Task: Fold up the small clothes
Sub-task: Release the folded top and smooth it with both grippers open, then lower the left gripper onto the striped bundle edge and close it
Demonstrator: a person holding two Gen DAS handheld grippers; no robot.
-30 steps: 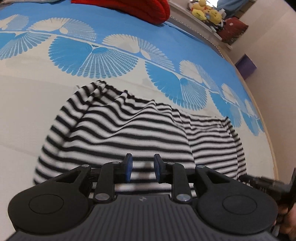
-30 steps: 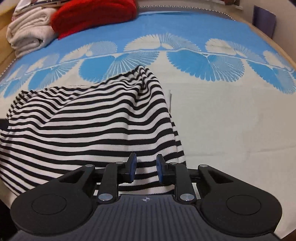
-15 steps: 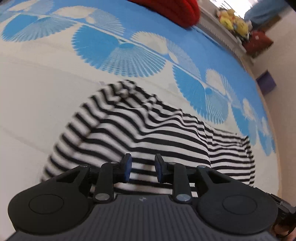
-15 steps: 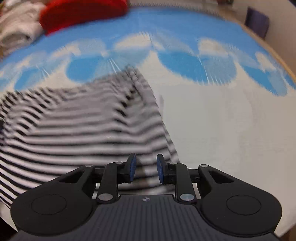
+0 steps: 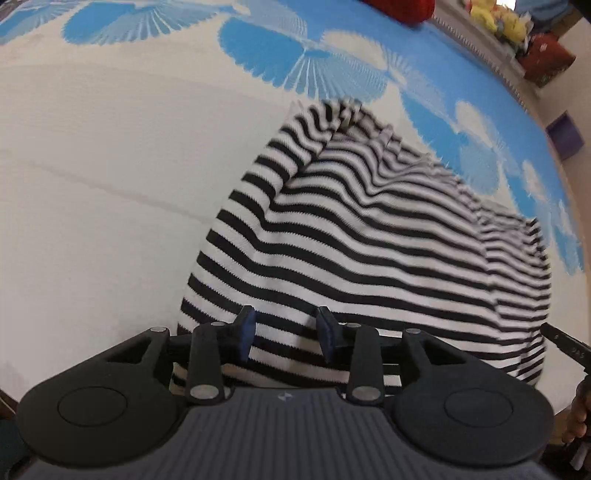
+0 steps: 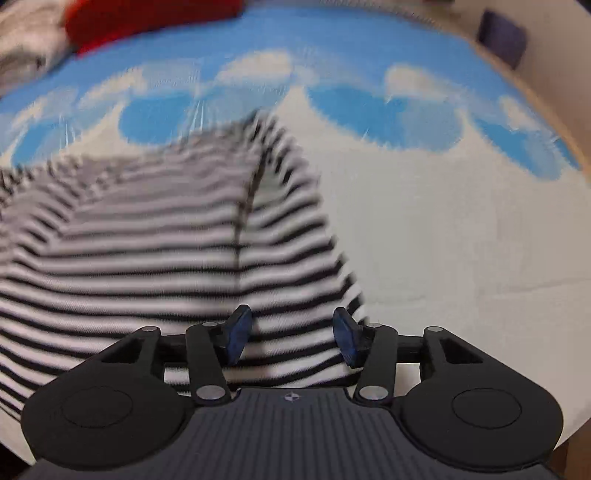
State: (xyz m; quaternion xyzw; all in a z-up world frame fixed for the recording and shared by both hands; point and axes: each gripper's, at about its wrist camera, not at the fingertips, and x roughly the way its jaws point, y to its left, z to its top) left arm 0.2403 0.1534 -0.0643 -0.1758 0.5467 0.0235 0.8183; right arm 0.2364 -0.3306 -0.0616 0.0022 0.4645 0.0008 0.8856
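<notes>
Both grippers (image 5: 286,338) (image 6: 291,339) tilted down over striped garment (image 5: 369,251), jaws just opening.

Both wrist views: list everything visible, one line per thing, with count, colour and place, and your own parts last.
striped top: one, black and white, lying rumpled on the bedspread just ahead of both grippers.
bedspread: one, cream with blue fan prints, under the top.
red fabric: one, far end of the bed.
pale folded cloth: one, beside the red fabric; blurred.
plush toys: yellow, on the far ledge; number unclear.
purple box: one, by the wall.
left gripper: black, blue pads, jaws just been opening, apart over the top's edge.
right gripper: same, jaws just been opening, nothing gripped.
</notes>
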